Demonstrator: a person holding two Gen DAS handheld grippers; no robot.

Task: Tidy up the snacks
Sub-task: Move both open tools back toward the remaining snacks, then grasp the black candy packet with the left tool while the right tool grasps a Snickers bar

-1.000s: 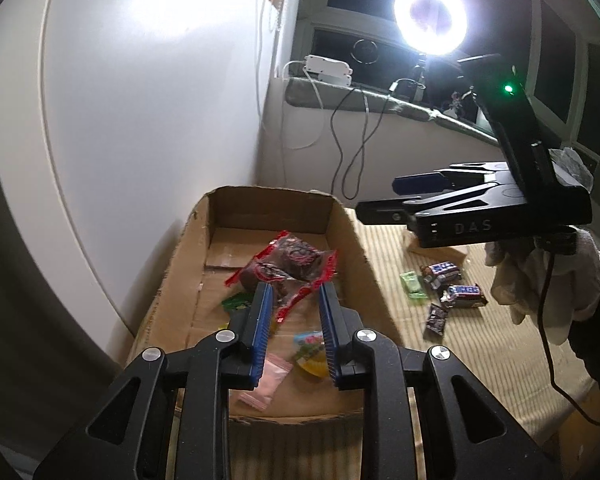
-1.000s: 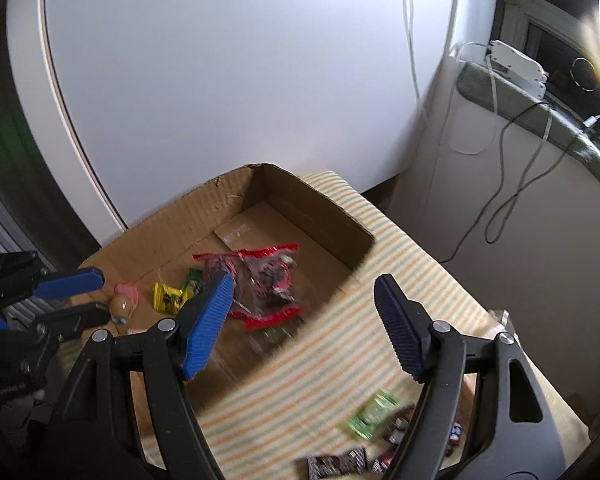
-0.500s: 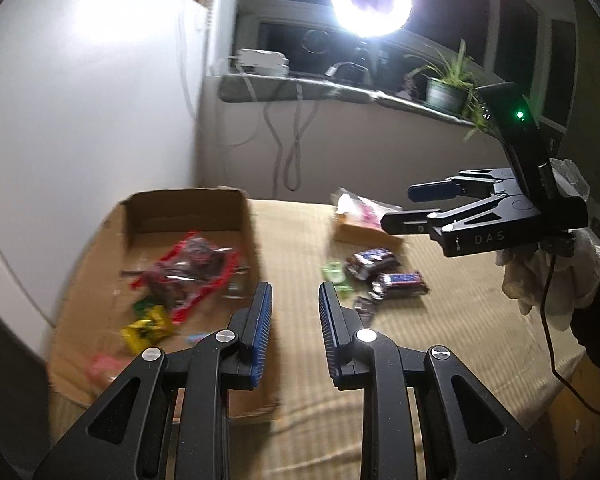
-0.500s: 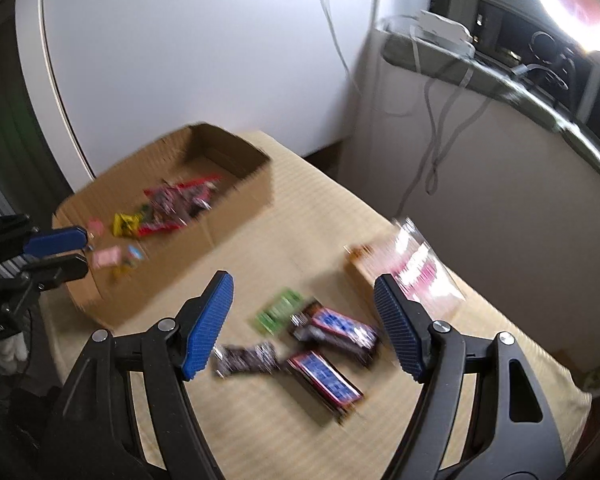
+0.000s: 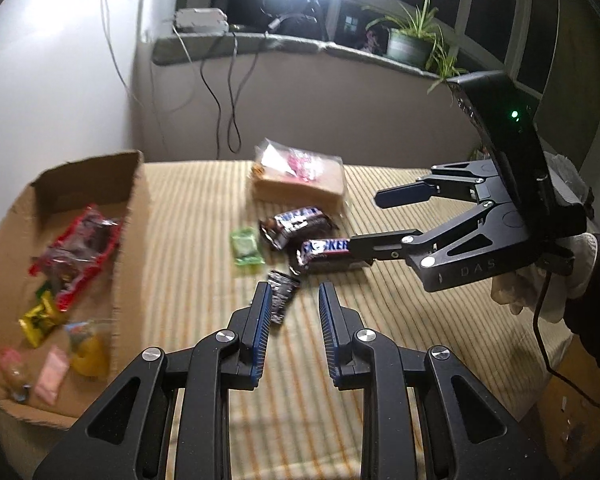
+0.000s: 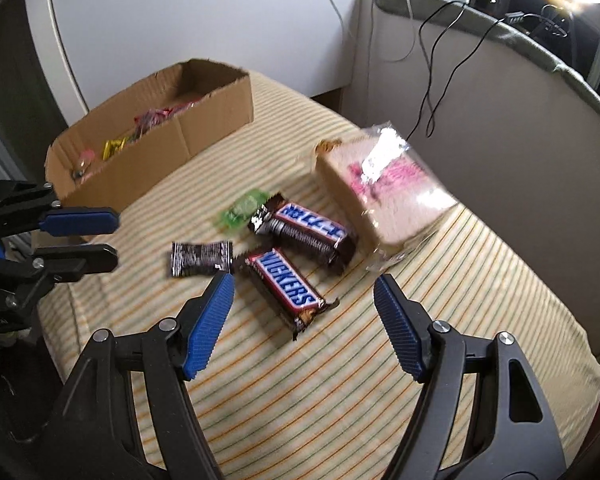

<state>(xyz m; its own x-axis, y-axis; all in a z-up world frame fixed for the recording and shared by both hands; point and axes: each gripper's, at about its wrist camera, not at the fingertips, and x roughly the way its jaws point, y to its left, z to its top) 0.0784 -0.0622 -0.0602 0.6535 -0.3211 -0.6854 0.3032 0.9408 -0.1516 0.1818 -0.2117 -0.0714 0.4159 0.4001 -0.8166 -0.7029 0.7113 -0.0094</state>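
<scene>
While bars lie outside, cardboard box [image 5: 136, 216] holds sweets [image 5: 76, 256] (wrapped)

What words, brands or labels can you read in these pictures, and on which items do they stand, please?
"SNICKERS", white-edged blue letters, first letter blurred: nearer Snickers bar.
Same logo, upside down and blurred, only partly legible: farther Snickers bar.
"DAS": body of the right hand-held gripper, read in the left wrist view.
Pink print on the wrapped bread packet: too blurred.
Small dark wrapper, green packet, snacks in the cardboard box: unreadable.
</scene>
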